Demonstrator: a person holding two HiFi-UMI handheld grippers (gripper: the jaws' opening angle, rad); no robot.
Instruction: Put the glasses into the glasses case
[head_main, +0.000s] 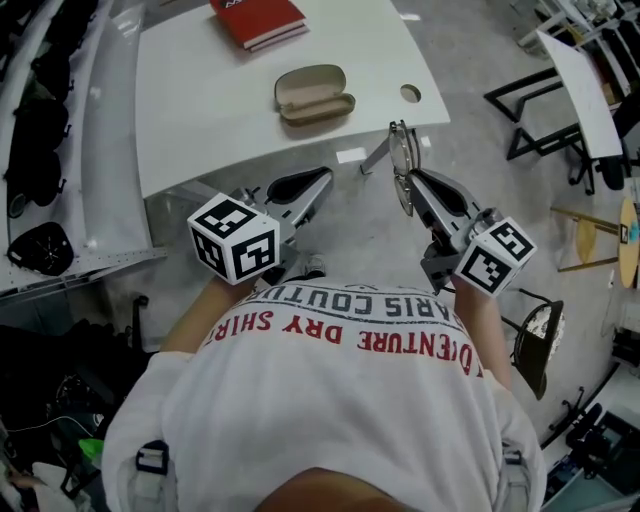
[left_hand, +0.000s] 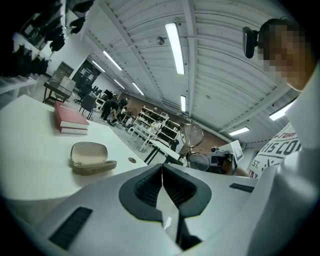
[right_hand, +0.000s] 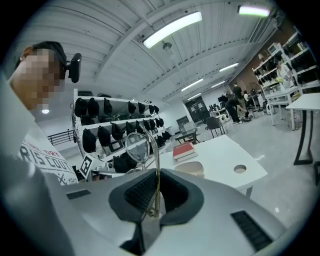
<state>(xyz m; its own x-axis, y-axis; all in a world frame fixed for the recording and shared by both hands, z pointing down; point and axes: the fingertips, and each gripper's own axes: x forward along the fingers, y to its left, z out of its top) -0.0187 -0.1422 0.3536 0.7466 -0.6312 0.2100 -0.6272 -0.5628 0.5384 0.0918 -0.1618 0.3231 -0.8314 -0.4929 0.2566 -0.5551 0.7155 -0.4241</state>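
Note:
The wire-framed glasses (head_main: 402, 165) hang in my right gripper (head_main: 416, 178), just off the white table's front edge (head_main: 250, 160). In the right gripper view the jaws of the right gripper (right_hand: 156, 176) are shut on a thin temple arm, and one lens (right_hand: 136, 146) stands above them. The beige glasses case (head_main: 312, 93) lies open on the table, ahead of both grippers, and shows in the left gripper view as the case (left_hand: 90, 158). My left gripper (head_main: 322, 178) is level with the table edge, its jaws shut on nothing (left_hand: 161, 169).
A red book (head_main: 258, 20) lies at the table's far side behind the case. A round cable hole (head_main: 410, 93) is near the table's right corner. Shelving with dark caps (head_main: 40, 110) runs along the left. Black stands and a chair crowd the floor at the right.

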